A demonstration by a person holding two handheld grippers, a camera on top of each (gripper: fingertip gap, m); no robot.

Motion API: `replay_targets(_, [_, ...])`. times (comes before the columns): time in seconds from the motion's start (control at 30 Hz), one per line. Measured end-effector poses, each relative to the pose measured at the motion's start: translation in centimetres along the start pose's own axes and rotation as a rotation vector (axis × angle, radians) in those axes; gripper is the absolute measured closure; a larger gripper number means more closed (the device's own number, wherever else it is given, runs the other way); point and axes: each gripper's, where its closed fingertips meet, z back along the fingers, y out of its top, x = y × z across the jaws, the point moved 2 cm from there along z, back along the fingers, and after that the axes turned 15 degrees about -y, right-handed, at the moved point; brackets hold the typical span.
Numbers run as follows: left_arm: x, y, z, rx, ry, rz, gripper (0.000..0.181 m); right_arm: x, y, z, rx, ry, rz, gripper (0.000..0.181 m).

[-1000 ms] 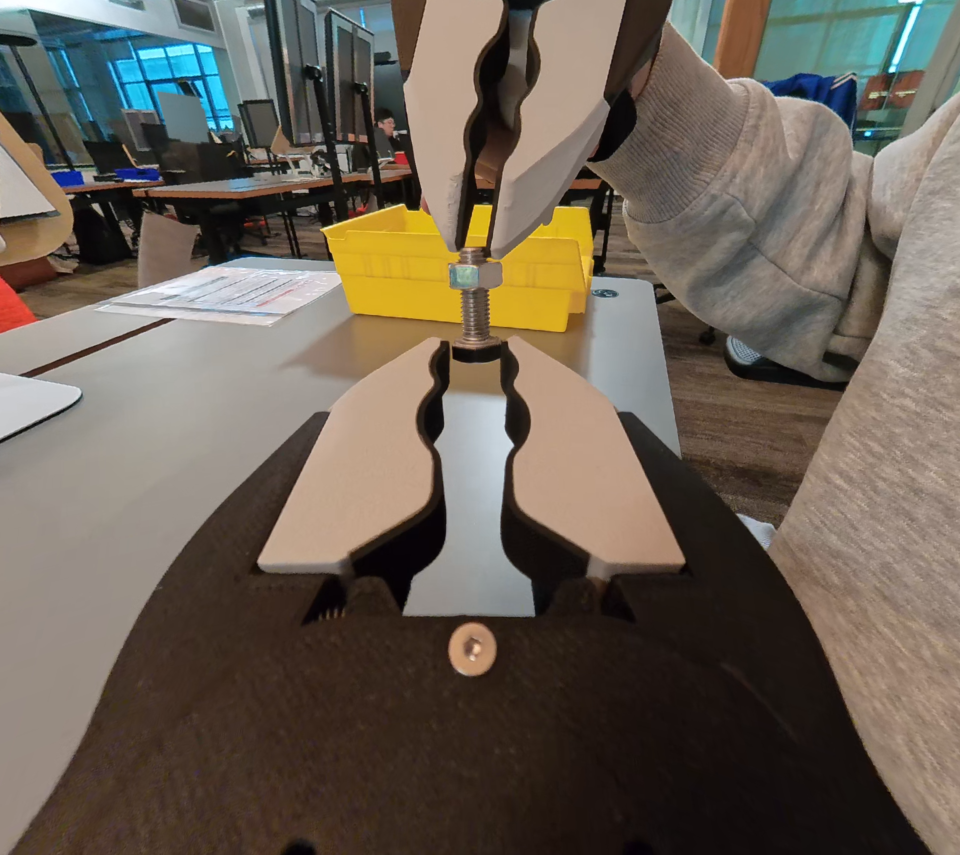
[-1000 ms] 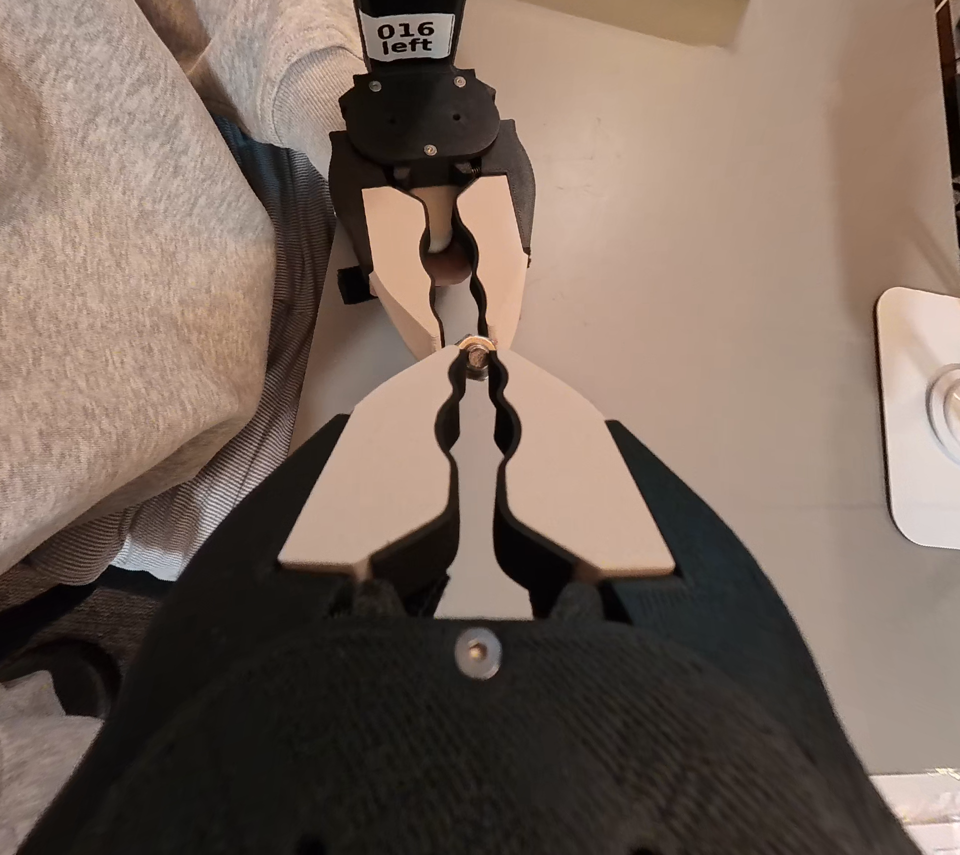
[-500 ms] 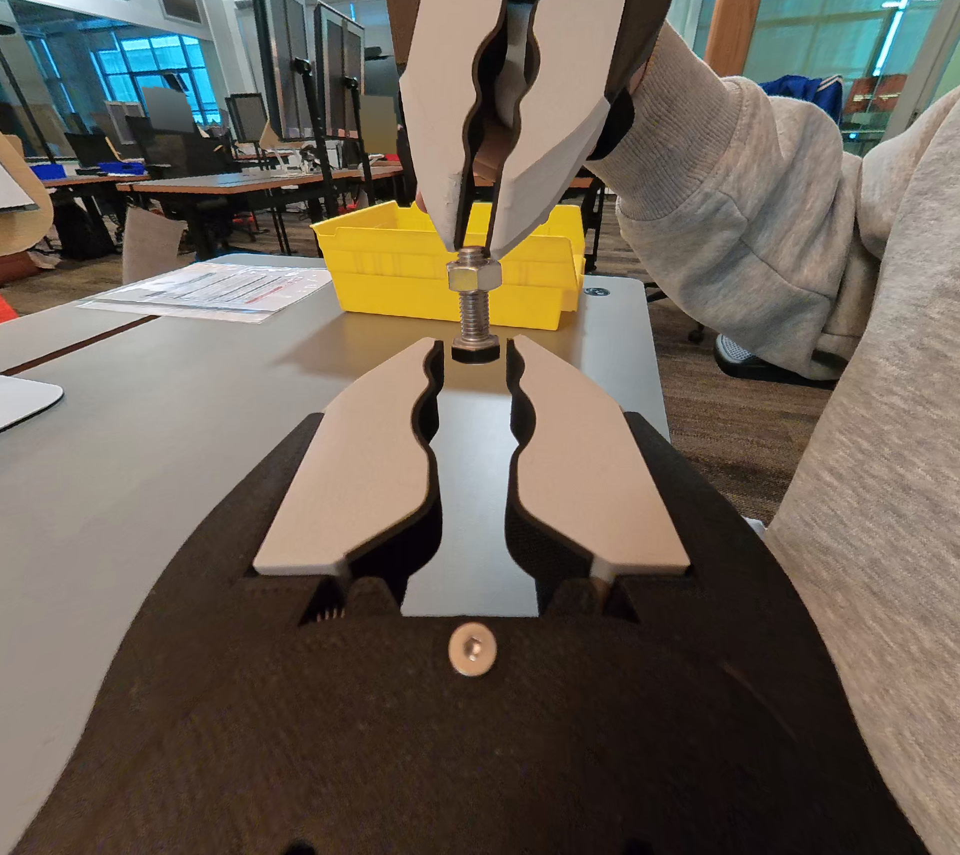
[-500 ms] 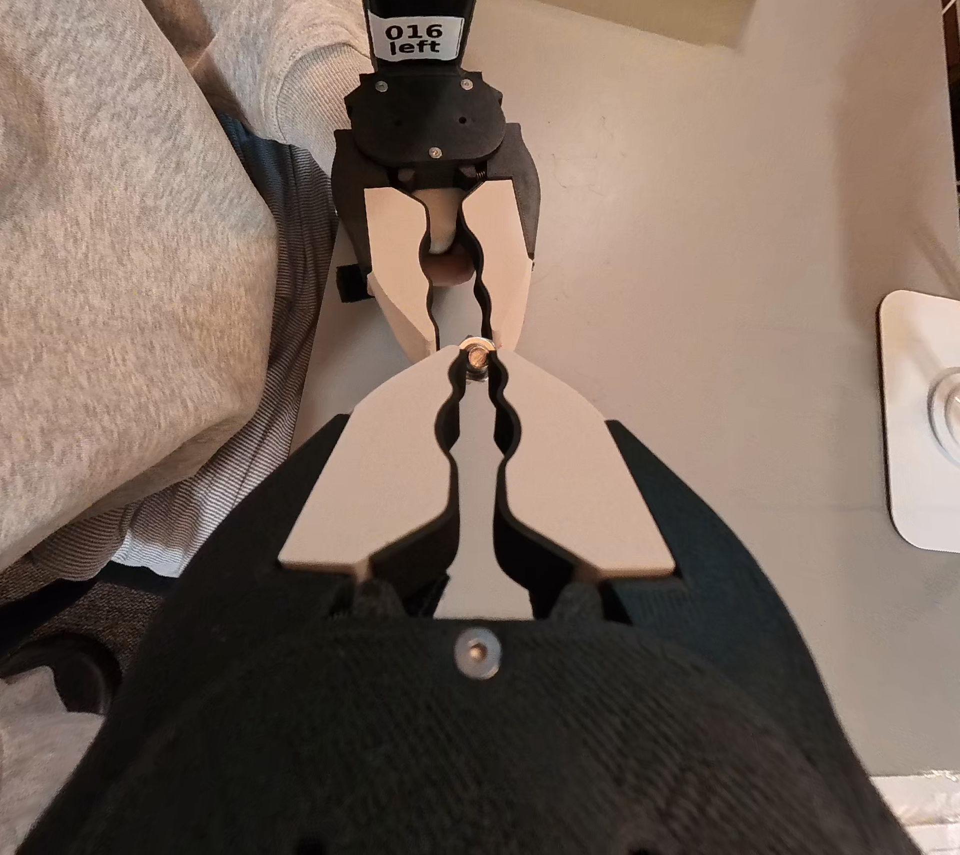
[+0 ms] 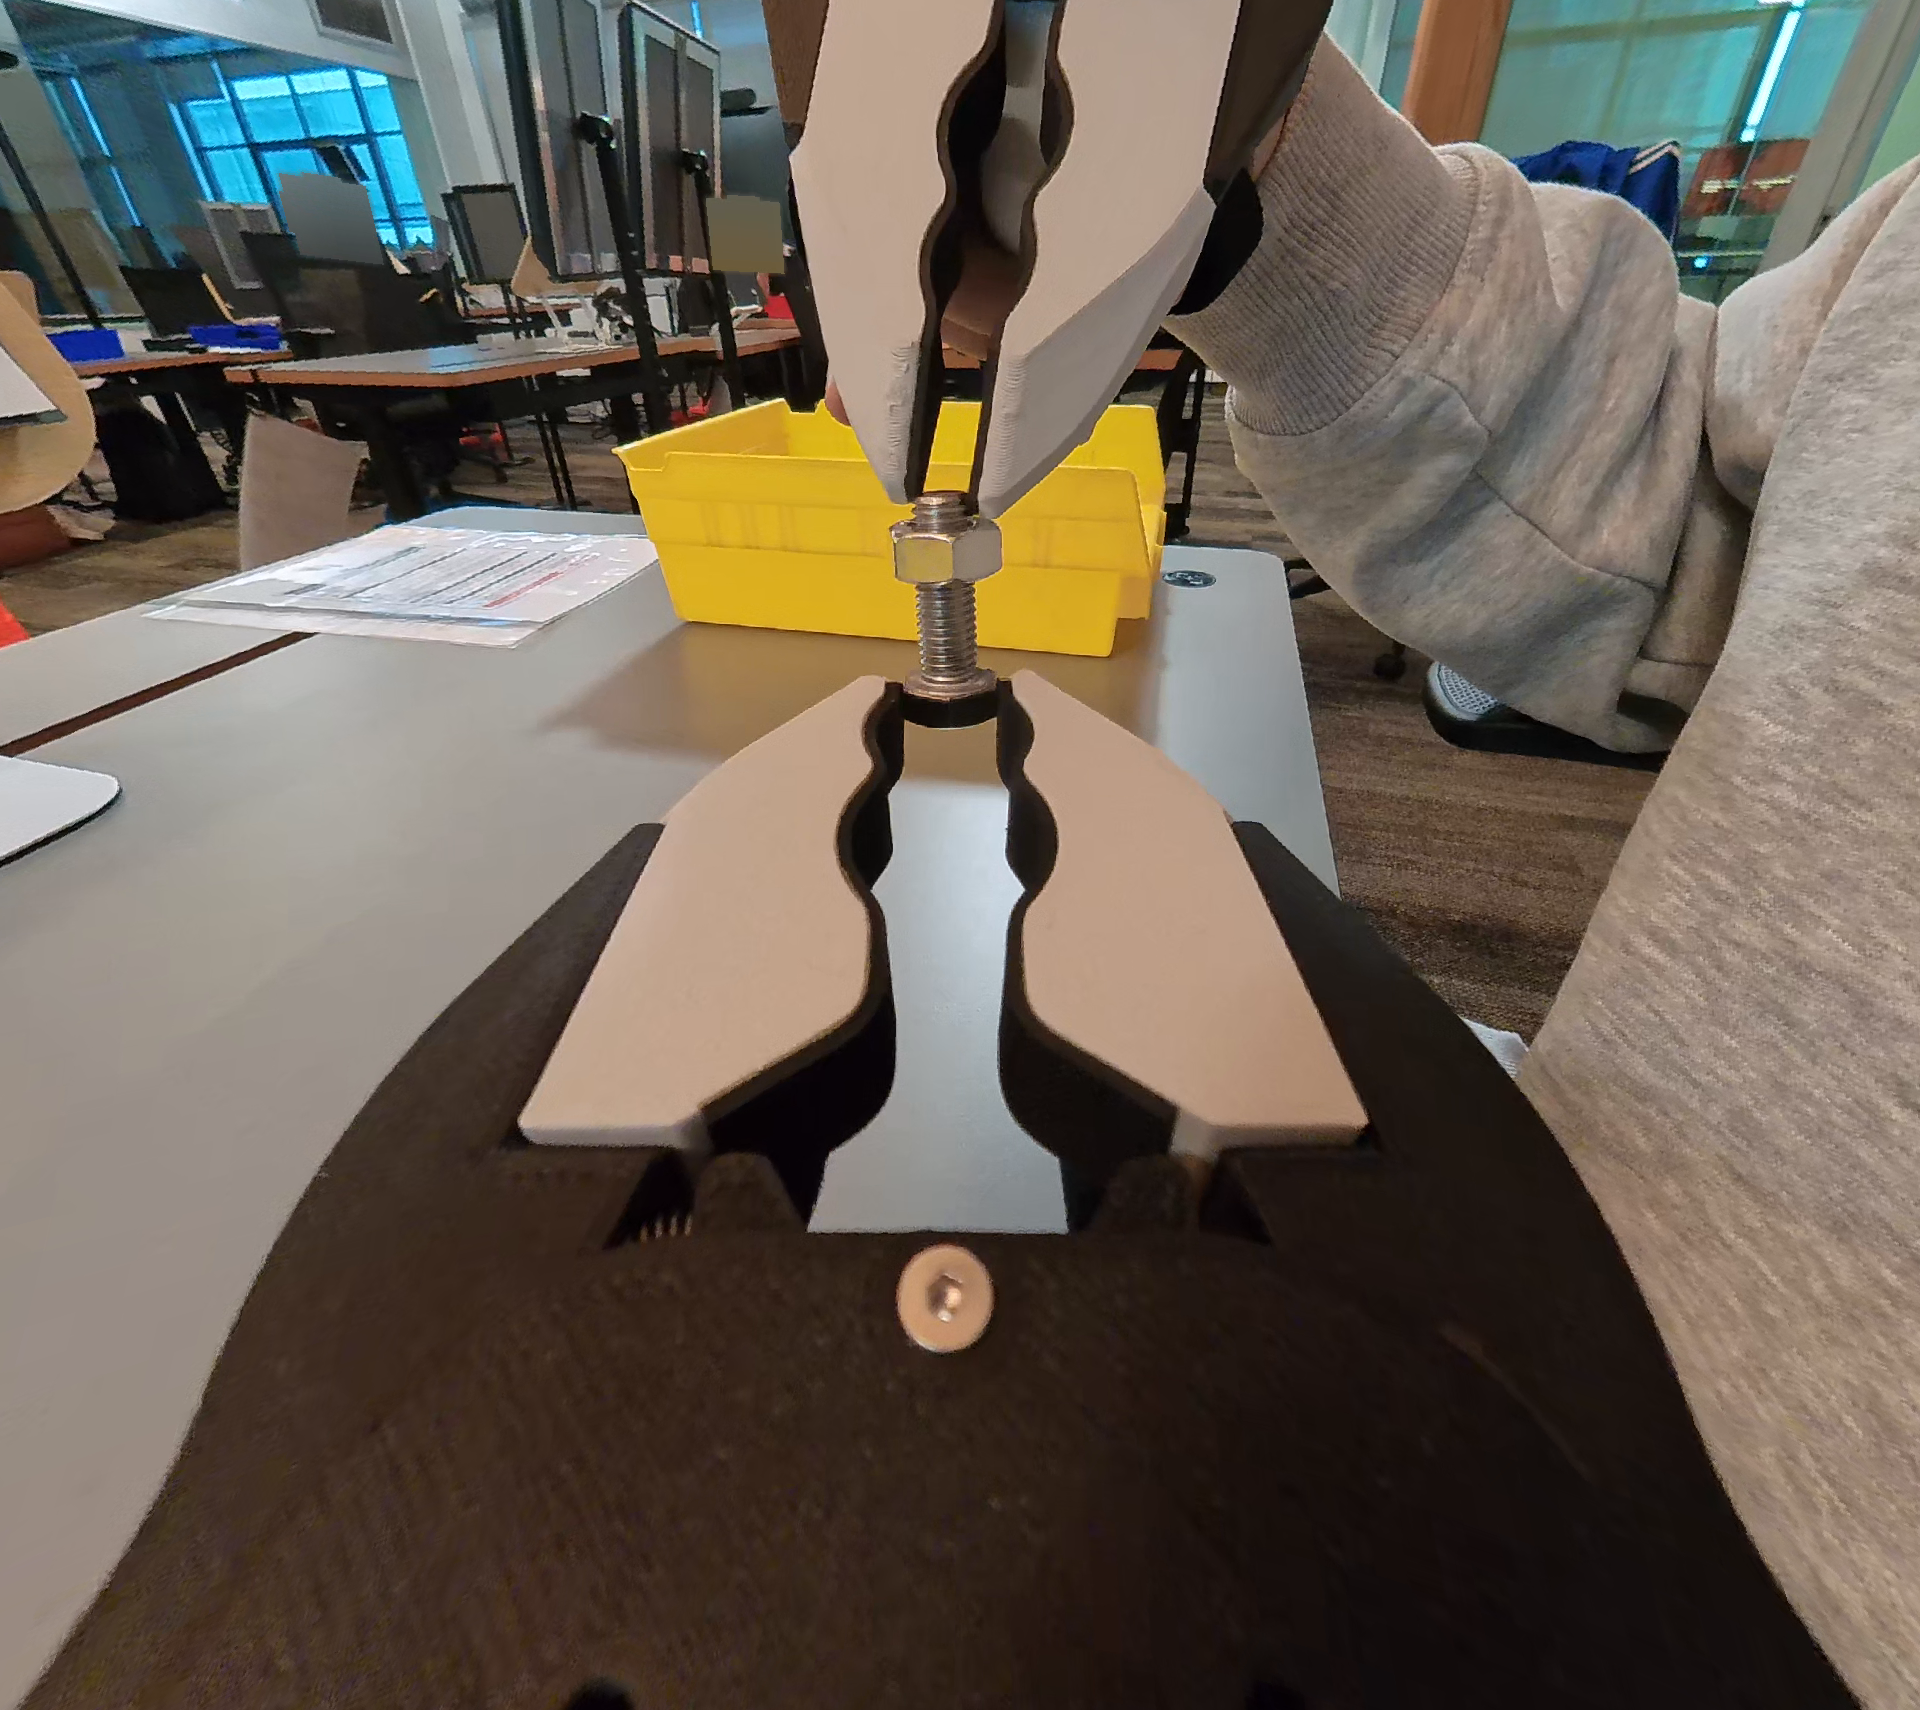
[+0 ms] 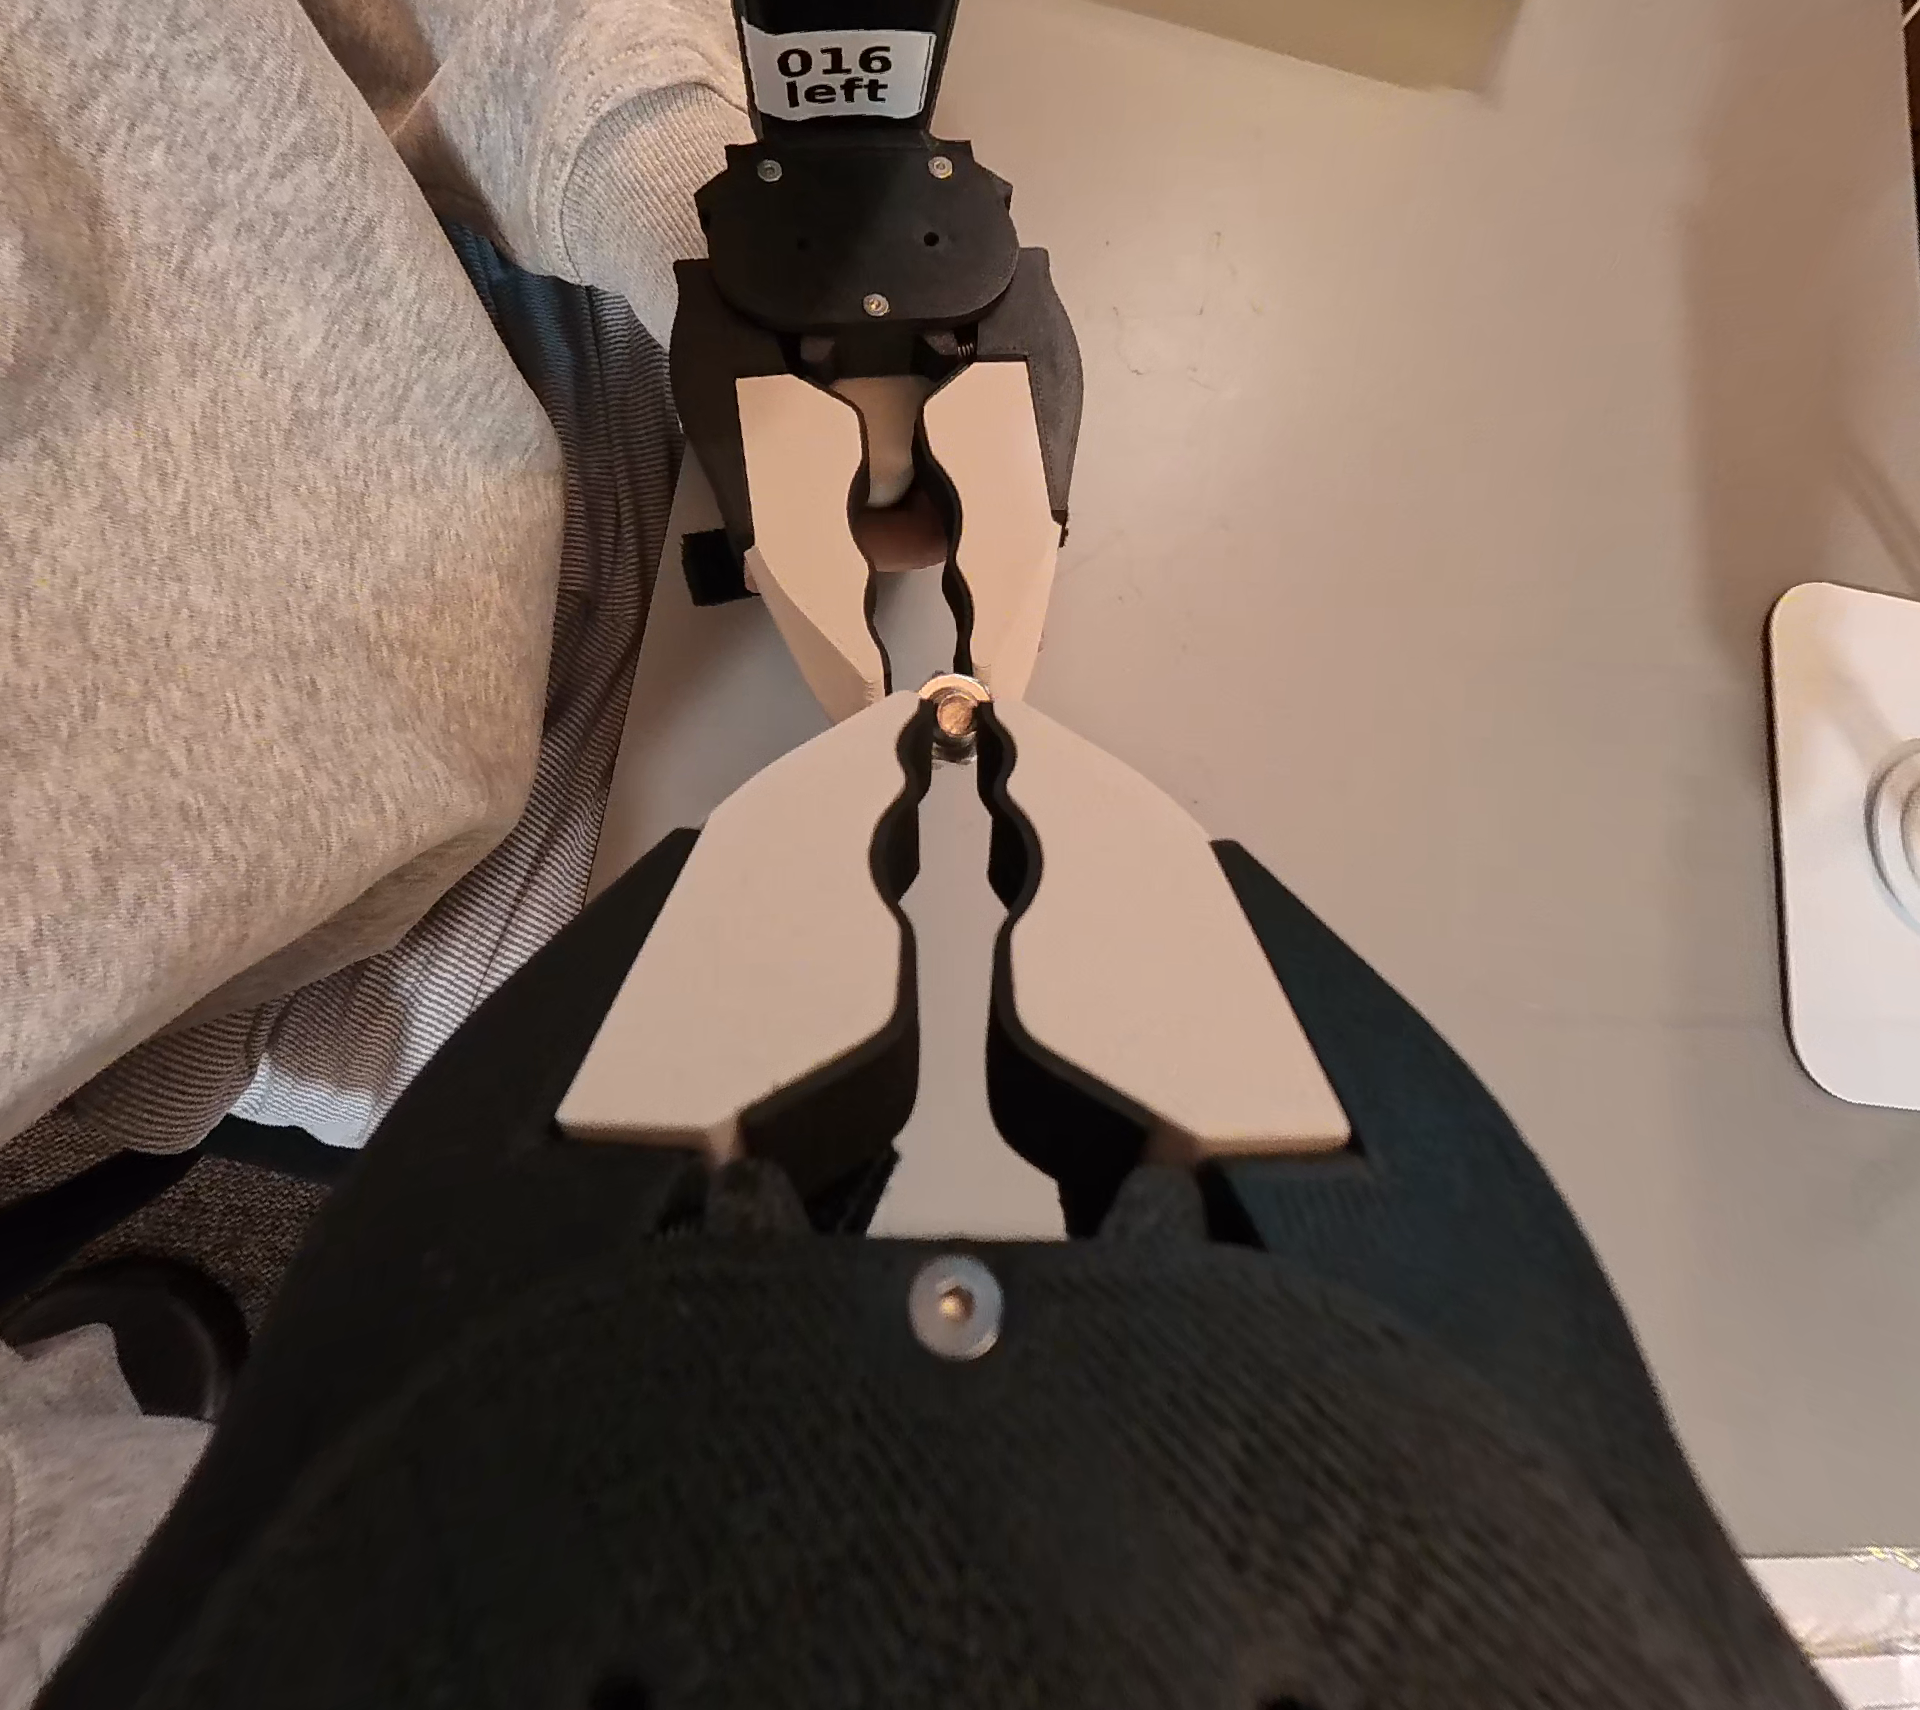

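A silver bolt [image 5: 940,632] stands upright above the grey table [image 5: 312,829]. My left gripper [image 5: 948,704] is shut on its dark head from below. A hex nut [image 5: 945,554] sits near the bolt's top end. My right gripper [image 5: 943,497] comes down from above, and its tips are closed at the nut's top edge, around the bolt's end. In the right wrist view the right gripper [image 6: 956,710] holds the nut [image 6: 956,713] in its front notch. The left gripper [image 6: 928,678] points towards it from beyond.
A yellow bin [image 5: 790,538] stands behind the bolt near the table's far edge. A laminated sheet [image 5: 416,580] lies at back left. A white flat pad [image 6: 1849,829] lies to one side. A person's grey sleeve [image 5: 1507,465] is at the right, past the table edge [image 5: 1299,725]. The tips of both grippers are at nearly the same place.
The nut shows a slightly different face, as if turned a little. The background in the left wrist view has drifted left. Both grippers keep their hold.
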Motion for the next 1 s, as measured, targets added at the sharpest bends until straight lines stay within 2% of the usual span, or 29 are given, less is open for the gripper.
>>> replay_targets(0.43, [-0.43, 0.34, 0.34, 0.027, 0.02, 0.021, 0.162, 0.21, 0.85, 0.78, 0.084, -0.001, -0.018, 0.168])
replay_targets(1.0, [-0.26, 0.94, 0.57, 0.083, -0.006, 0.059, 0.162, 0.33, 0.59, -0.1, 0.077, -0.015, -0.013, 0.16])
